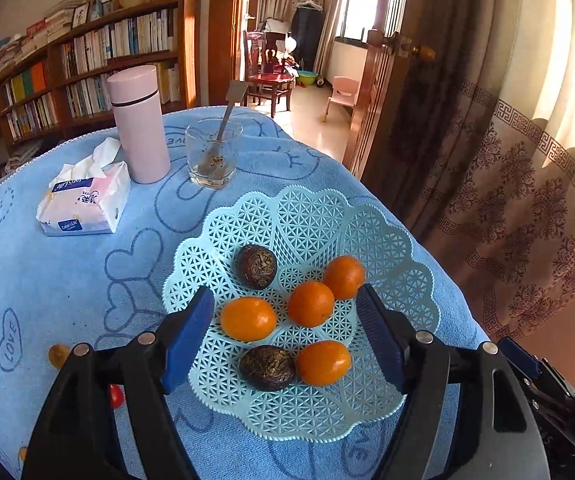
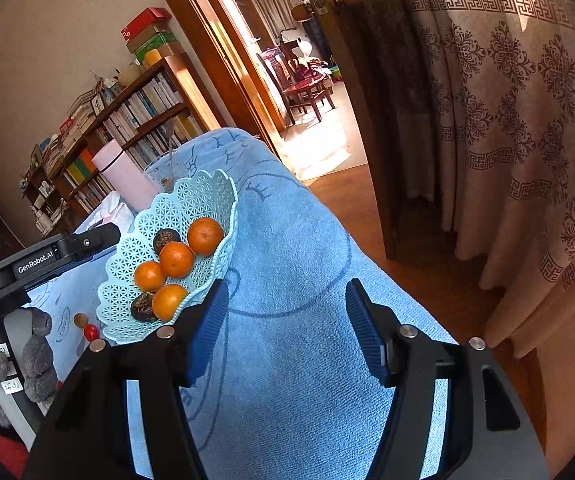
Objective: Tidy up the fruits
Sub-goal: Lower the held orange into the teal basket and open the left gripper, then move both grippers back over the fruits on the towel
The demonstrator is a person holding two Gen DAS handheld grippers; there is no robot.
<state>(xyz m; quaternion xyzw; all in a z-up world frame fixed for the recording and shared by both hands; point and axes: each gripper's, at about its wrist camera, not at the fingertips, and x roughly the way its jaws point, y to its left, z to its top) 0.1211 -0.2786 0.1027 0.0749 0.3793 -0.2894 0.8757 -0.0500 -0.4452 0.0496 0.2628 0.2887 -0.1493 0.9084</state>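
Pale-blue plastic basket (image 1: 299, 216) holds four oranges (image 1: 310, 303) and two dark fruits (image 1: 256, 266); left hand-held gripper (image 1: 285, 338) hovers spread above it, right hand-held gripper (image 2: 285, 330) spread, empty.

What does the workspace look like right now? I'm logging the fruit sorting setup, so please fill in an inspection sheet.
Surface: table under a blue towel printed with hearts.
Job's things: light blue lattice basket holding four oranges and two dark round fruits; a small red fruit and a small amber fruit lie on the towel outside it.
Clutter: tissue pack, pink flask, glass with a spoon in it.
Grippers: left gripper open above the basket, empty; right gripper open over bare towel, empty.
Cables: nothing seen.
Surroundings: bookshelf, patterned curtain, open doorway to another room.
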